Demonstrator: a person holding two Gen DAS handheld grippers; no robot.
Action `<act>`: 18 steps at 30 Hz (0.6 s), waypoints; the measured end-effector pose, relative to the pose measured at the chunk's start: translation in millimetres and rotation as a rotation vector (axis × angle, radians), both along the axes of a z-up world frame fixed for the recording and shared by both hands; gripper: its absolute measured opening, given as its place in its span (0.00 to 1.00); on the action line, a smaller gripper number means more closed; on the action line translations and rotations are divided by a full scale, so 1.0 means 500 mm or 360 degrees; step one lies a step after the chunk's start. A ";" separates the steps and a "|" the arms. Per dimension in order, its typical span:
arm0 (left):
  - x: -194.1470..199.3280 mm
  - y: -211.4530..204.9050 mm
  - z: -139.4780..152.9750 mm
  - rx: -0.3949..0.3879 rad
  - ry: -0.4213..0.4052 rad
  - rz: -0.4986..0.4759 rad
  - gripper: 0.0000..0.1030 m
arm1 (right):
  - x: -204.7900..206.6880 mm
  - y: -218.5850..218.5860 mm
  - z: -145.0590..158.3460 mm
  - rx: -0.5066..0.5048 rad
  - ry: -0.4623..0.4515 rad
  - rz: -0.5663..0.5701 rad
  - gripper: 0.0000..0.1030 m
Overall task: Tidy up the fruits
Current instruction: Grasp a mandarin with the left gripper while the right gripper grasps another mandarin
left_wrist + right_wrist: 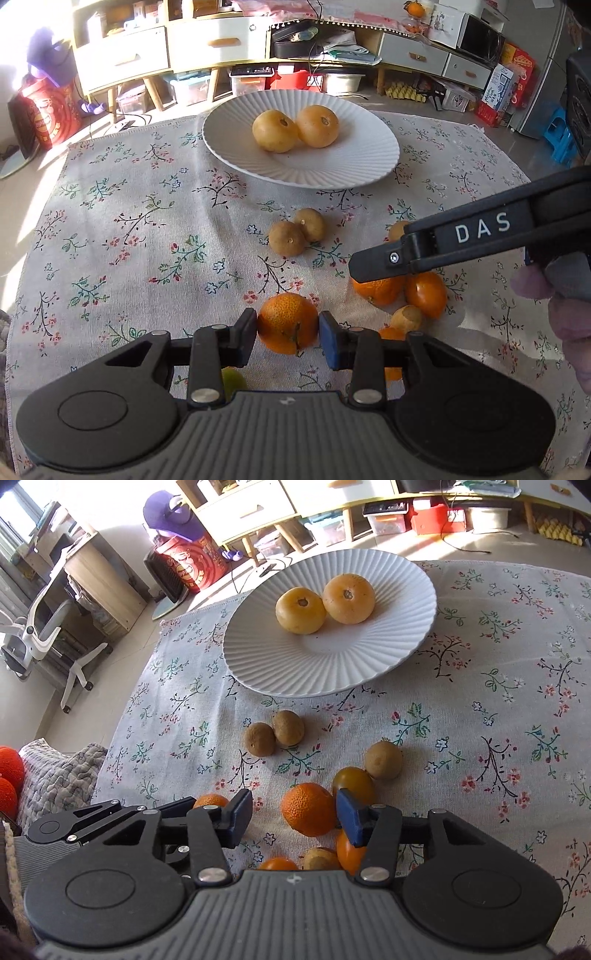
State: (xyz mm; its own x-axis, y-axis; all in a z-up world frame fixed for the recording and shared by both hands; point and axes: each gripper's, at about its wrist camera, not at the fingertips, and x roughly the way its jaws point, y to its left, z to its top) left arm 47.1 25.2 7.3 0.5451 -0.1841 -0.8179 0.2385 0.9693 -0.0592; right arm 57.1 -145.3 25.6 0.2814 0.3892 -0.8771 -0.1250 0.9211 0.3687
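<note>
Mandarin (287,323): pinched between your left tongs (288,334), both pads touching its sides; it sits low over the cloth (129,221).
Left tongs: pressed onto that mandarin, pointing toward the plate (332,170).
Right tongs (294,816): spread, with a second mandarin (308,808) in the gap; the blue pad (349,819) is at its right side, the other pad stands clear of it.
Right tongs, seen from the left wrist: they reach in from your right, above the fruit pile.
Plate: white and ribbed, well ahead of both tongs on the worktop, holding two yellow fruits (295,129) that touch each other.
Brown pair (297,230): two small brown fruits, touching, between your left tongs and the plate.
Lone brown fruit (383,759): ahead of your right tongs, to the right, just beyond a dark orange tomato (352,784).
Behind the right tongs' blue pad: an orange tomato (349,853), a small tan fruit (321,858) and another orange piece (277,864), close together.
Green fruit (233,382): mostly hidden under your left tongs.
Cloth: floral, covering the worktop under everything.
</note>
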 end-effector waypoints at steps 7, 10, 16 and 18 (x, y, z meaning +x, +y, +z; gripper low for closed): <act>0.001 0.001 -0.003 -0.0011 0.0011 0.0004 0.27 | 0.008 0.005 -0.019 -0.0016 0.0040 -0.0054 0.42; 0.001 0.001 -0.003 -0.0009 0.0010 0.0003 0.27 | 0.009 0.004 -0.032 -0.0024 0.0078 -0.0066 0.39; 0.000 0.000 -0.003 -0.0006 0.0010 0.0003 0.27 | 0.006 0.006 -0.034 -0.0046 0.0074 -0.0061 0.35; 0.001 0.000 -0.003 -0.0004 0.0011 0.0003 0.27 | 0.005 0.005 -0.034 -0.0053 0.0066 -0.0057 0.34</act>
State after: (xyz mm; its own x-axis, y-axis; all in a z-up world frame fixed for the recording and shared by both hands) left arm 47.5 25.2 5.9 0.5400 -0.1854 -0.8210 0.2365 0.9696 -0.0635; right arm 59.4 -142.6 8.5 0.2577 0.3498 -0.9007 -0.0772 0.9366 0.3417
